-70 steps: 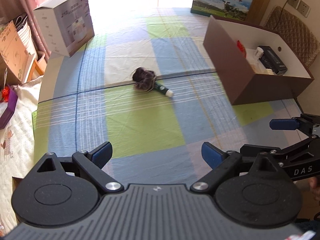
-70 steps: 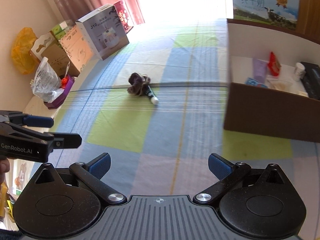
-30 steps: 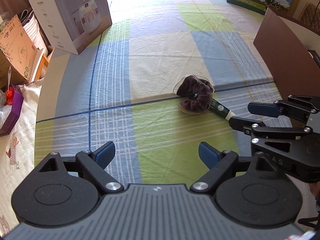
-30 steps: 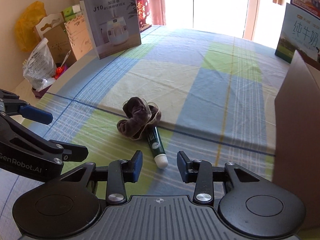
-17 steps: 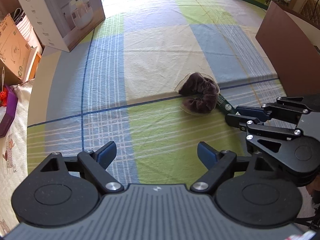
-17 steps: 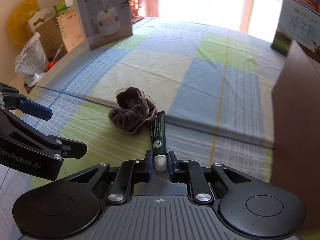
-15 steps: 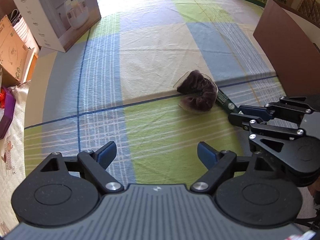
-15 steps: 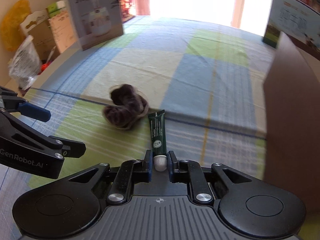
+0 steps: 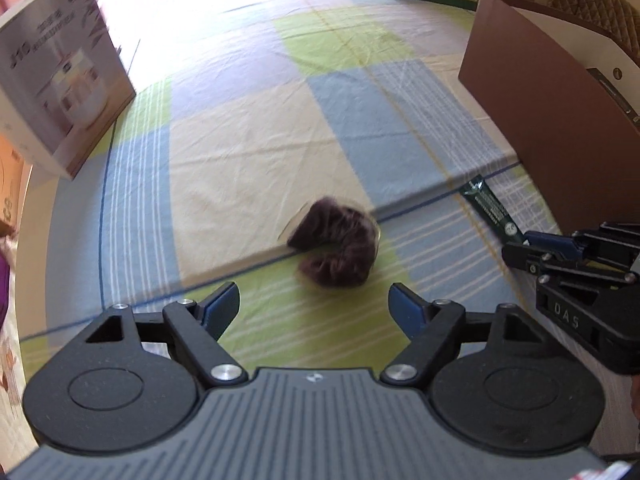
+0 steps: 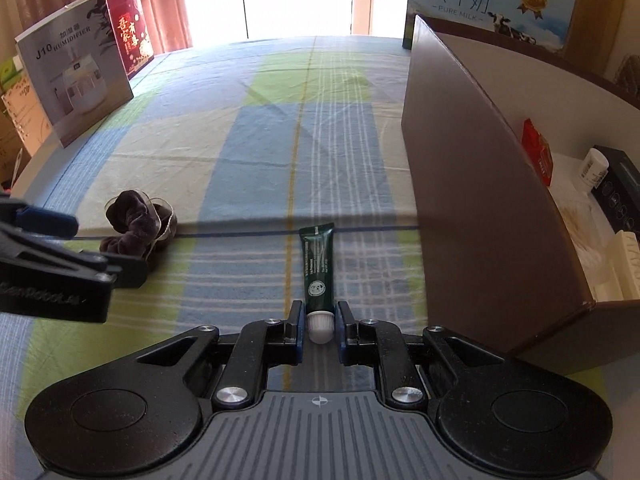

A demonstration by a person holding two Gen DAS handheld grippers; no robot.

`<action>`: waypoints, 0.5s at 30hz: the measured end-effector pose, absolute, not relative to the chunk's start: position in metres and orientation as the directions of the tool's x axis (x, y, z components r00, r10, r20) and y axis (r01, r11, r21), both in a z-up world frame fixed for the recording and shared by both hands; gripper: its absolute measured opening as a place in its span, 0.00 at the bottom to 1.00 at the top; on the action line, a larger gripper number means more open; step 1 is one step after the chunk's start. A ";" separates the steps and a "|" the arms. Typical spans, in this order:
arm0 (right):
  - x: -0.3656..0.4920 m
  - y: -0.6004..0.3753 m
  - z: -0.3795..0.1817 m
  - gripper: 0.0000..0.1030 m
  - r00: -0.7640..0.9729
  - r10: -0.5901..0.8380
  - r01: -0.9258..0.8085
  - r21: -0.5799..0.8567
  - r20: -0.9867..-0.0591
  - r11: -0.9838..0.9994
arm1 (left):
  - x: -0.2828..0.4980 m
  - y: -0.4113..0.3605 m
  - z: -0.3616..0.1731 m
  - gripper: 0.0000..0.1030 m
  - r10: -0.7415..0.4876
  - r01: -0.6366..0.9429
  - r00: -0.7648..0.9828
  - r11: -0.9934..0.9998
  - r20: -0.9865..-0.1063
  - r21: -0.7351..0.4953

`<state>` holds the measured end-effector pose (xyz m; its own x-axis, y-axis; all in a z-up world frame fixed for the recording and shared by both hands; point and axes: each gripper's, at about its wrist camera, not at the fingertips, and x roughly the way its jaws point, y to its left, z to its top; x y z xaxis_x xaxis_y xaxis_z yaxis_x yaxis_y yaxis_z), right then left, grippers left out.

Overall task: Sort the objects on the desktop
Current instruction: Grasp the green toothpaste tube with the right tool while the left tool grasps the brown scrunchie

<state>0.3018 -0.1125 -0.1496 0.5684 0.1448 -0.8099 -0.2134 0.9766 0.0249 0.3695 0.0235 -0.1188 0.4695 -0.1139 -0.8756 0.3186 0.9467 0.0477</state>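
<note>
My right gripper (image 10: 319, 326) is shut on the white cap of a dark green tube (image 10: 319, 266), which points forward, next to the brown box (image 10: 472, 208). The tube also shows in the left wrist view (image 9: 490, 210), held by the right gripper (image 9: 520, 245). A dark brown velvet scrunchie (image 9: 336, 250) lies on the checked tablecloth just ahead of my open, empty left gripper (image 9: 314, 304). The scrunchie also shows at the left of the right wrist view (image 10: 138, 226), behind the left gripper (image 10: 94, 242).
The brown box holds a red packet (image 10: 538, 154), a white bottle (image 10: 594, 168), a black box (image 10: 618, 196) and other items. A humidifier carton (image 9: 56, 92) stands at the far left. A milk carton (image 10: 488, 0) stands behind the box.
My right gripper has closed on the tube's cap and carried it right, away from the scrunchie, toward the box. My left gripper has moved in close to the scrunchie, still open.
</note>
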 end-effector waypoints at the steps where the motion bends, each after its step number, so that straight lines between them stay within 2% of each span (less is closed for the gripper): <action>1: 0.302 -0.112 -0.150 0.12 0.569 0.145 -0.211 0.026 -0.809 0.977 | 0.373 0.021 -0.119 0.77 -0.115 0.328 0.474 0.943 -0.873 0.054; 7: 0.300 -0.112 -0.150 0.13 0.571 0.145 -0.204 0.031 -0.808 0.978 | 0.388 0.002 -0.124 0.77 -0.108 0.376 0.506 0.920 -0.856 0.106; 9: 0.301 -0.112 -0.150 0.17 0.571 0.151 -0.206 0.038 -0.807 0.978 | 0.391 -0.003 -0.128 0.73 -0.100 0.388 0.510 0.913 -0.854 0.125; 12: 0.303 -0.111 -0.151 0.26 0.572 0.160 -0.209 0.045 -0.804 0.977 | 0.394 -0.007 -0.133 0.61 -0.102 0.400 0.502 0.908 -0.859 0.126; 14: 0.304 -0.109 -0.151 0.31 0.575 0.157 -0.212 0.039 -0.803 0.977 | 0.395 -0.007 -0.136 0.48 -0.102 0.399 0.494 0.909 -0.863 0.121; 15: 0.304 -0.107 -0.152 0.34 0.578 0.154 -0.212 0.035 -0.802 0.977 | 0.394 -0.006 -0.137 0.46 -0.105 0.399 0.493 0.909 -0.864 0.118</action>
